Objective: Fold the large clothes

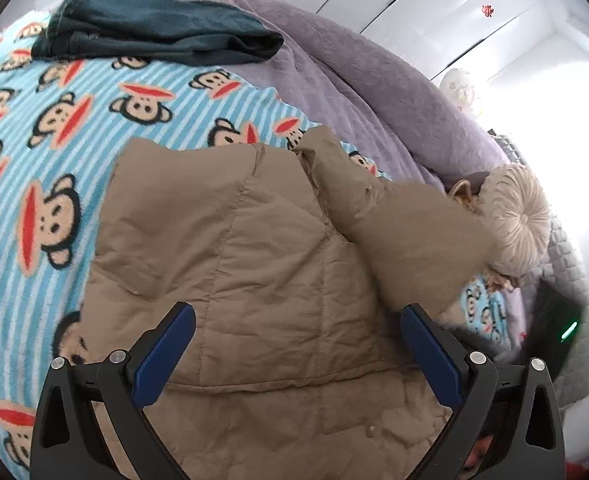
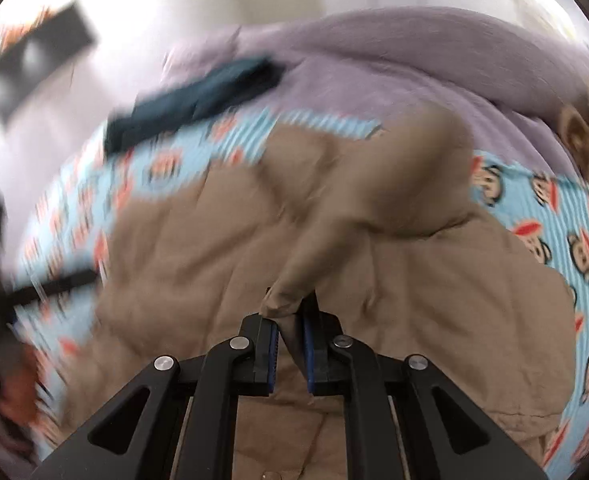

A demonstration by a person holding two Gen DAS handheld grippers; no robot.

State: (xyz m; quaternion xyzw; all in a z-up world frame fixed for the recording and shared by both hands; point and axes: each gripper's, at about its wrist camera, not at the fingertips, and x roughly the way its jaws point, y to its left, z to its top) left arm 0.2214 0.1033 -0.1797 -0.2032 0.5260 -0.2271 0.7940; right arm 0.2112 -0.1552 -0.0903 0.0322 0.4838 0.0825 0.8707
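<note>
My right gripper point(image 2: 290, 344) pinches the tan jacket's sleeve point(image 2: 314, 264), which runs toward upper right; my left gripper point(image 1: 294, 356) hangs wide open.

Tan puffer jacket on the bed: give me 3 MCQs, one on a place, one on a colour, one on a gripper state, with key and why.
1. Where do the folded dark teal clothes lie?
A. On the monkey-print blanket, beyond the jacket
B. On top of the jacket
C. On the floor

2. What colour is the quilt bunched beside the monkey-print blanket?
A. Green
B. Lilac
C. Red

3. How does the right gripper stand?
A. Wide open over the blanket
B. Shut on nothing
C. Shut on a fold of the tan puffer jacket

Key: 1 A, they sit on the blanket's far edge. 2 B, pale purple in both views. 3 C, tan fabric is pinched between its pads; the left gripper is the open one.
</note>
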